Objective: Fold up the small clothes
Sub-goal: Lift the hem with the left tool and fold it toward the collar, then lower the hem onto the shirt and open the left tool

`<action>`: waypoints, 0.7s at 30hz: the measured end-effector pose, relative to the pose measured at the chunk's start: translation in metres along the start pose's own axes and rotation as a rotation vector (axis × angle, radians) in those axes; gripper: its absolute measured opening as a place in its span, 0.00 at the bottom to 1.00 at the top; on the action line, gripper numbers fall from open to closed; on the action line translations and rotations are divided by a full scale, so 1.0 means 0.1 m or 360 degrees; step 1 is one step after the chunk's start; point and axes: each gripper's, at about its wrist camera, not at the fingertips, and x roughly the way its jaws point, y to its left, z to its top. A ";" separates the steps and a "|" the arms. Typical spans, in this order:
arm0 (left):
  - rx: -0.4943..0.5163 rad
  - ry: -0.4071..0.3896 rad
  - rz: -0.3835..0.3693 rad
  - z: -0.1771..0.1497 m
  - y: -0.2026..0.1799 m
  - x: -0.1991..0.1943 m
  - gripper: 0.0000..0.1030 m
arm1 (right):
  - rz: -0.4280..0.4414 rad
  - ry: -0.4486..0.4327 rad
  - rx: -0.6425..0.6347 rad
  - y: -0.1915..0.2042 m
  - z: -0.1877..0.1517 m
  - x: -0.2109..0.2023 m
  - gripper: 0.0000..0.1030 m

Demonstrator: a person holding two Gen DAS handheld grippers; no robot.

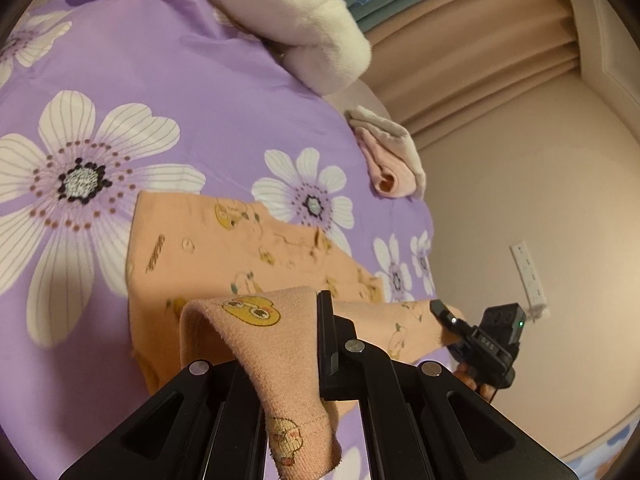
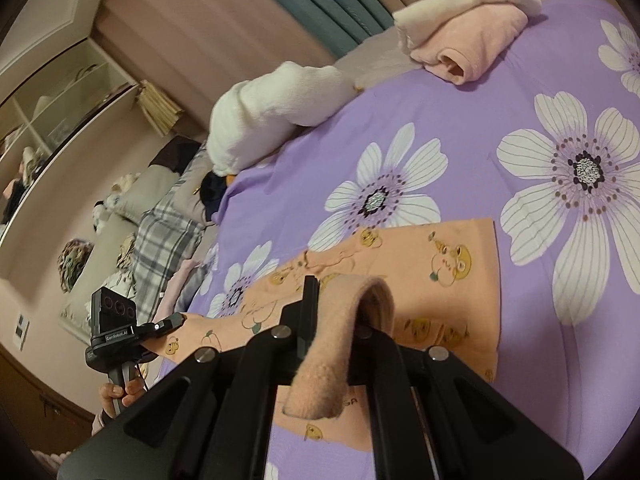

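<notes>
A small orange garment with yellow cartoon prints [image 1: 224, 240] lies partly flat on the purple floral bedsheet [image 1: 168, 92]. My left gripper [image 1: 304, 320] is shut on one edge of it; cloth drapes over the left finger and hangs down. My right gripper [image 2: 344, 304] is shut on another edge [image 2: 332, 352], which droops over the fingers. Both hold their edges lifted above the flat part [image 2: 440, 264]. Each gripper shows in the other's view, the right one [image 1: 444, 314] and the left one [image 2: 172, 322], both pinching the cloth.
A folded pink and cream garment [image 1: 390, 160] lies at the bed's far edge, also in the right wrist view [image 2: 464, 48]. A white plush item [image 1: 296, 20] lies on the bed, also in the right wrist view [image 2: 272, 112]. Curtains [image 1: 480, 52] hang behind. Cluttered bedding [image 2: 160, 232] lies beside the bed.
</notes>
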 end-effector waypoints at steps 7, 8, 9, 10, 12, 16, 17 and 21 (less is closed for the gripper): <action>-0.0098 0.0082 0.0084 0.23 0.26 0.37 0.00 | -0.0106 0.0097 0.0075 -0.19 0.19 0.35 0.05; -0.0122 0.0109 0.0102 0.25 0.31 0.44 0.00 | -0.0124 0.0122 0.0091 -0.23 0.20 0.41 0.05; -0.0135 0.0122 0.0114 0.26 0.34 0.47 0.00 | -0.0134 0.0139 0.0103 -0.26 0.21 0.45 0.05; -0.0148 0.0136 0.0128 0.27 0.37 0.51 0.00 | -0.0143 0.0157 0.0117 -0.29 0.22 0.49 0.06; -0.0173 0.0165 0.0153 0.31 0.44 0.59 0.00 | -0.0160 0.0188 0.0155 -0.36 0.25 0.57 0.06; -0.0202 0.0184 0.0186 0.41 0.49 0.67 0.00 | -0.0174 0.0244 0.0263 -0.52 0.32 0.70 0.06; -0.0205 0.0186 0.0188 0.44 0.50 0.69 0.00 | -0.0176 0.0252 0.0303 -0.57 0.34 0.73 0.06; -0.0301 0.0224 0.0200 0.61 0.61 0.84 0.00 | -0.0181 0.0273 0.0434 -0.71 0.42 0.83 0.06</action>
